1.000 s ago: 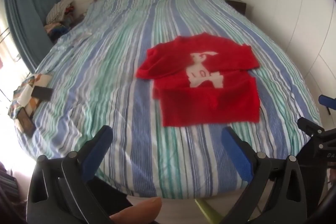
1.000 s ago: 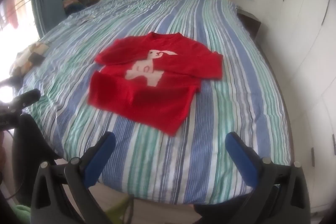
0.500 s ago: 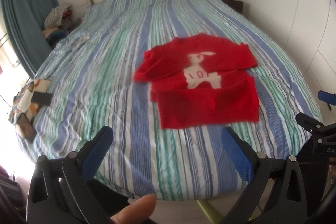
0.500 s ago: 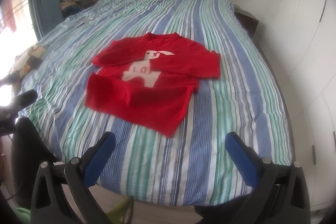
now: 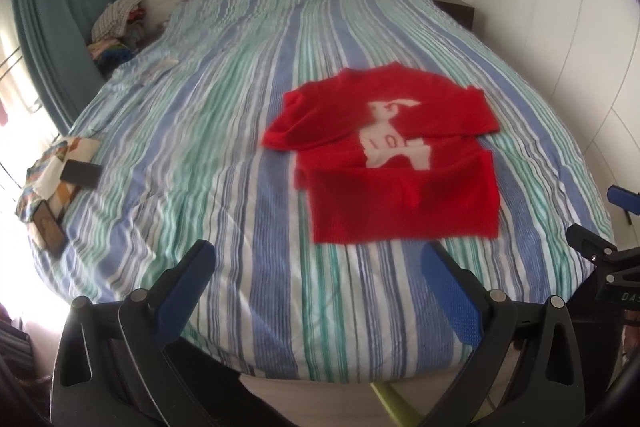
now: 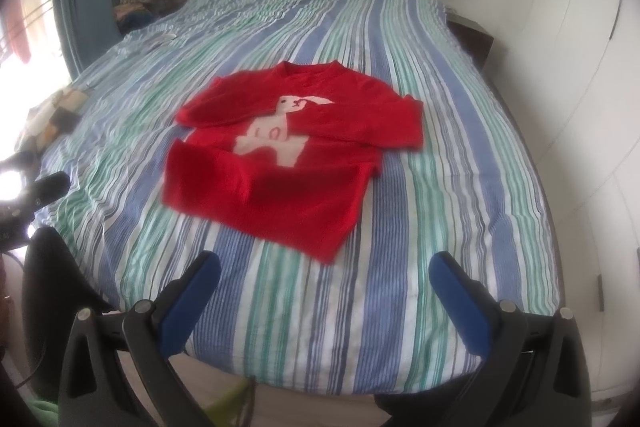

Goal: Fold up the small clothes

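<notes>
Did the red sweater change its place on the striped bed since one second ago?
No. The red sweater lies across the same stripes of the bed cover, with the same folds; only the cameras shifted slightly.

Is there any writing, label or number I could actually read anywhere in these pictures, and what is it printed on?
"DAS": white letters on the black body of the right claw, cut off by the picture's edge in the left wrist view.
"10" or "LO": red marks on the pale animal on the red sweater; too blurred to tell which.
Small dark boxes at the bed's edge: no print readable.
</notes>
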A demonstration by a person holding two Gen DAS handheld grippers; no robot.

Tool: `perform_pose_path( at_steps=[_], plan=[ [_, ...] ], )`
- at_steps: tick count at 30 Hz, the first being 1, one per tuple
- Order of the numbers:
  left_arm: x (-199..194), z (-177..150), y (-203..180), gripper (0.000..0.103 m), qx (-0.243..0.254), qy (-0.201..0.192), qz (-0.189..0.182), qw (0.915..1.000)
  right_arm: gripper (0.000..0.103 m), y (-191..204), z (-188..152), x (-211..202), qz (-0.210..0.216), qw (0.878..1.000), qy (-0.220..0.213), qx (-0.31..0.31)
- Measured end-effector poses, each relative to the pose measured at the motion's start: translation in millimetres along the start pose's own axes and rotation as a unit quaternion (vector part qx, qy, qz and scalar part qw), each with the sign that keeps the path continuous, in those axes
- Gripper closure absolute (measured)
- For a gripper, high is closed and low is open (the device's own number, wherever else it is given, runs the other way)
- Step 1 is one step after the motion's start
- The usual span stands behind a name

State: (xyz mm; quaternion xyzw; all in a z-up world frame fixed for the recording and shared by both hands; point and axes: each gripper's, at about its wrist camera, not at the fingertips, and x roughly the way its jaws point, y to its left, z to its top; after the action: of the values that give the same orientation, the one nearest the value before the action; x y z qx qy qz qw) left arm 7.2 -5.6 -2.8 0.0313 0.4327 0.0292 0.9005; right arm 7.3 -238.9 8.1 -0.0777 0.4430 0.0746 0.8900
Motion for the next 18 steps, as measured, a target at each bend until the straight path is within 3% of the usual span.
perform_pose_path(
  at_steps=[18],
  plan=[
    [-8.7,-1.2,0.2,0.001,-0.009,-0.008,-0.024,0.9997,0.0,-0.7,-3.1,-6.3,-0.002,1.0,-0.009,0.005]
  ],
)
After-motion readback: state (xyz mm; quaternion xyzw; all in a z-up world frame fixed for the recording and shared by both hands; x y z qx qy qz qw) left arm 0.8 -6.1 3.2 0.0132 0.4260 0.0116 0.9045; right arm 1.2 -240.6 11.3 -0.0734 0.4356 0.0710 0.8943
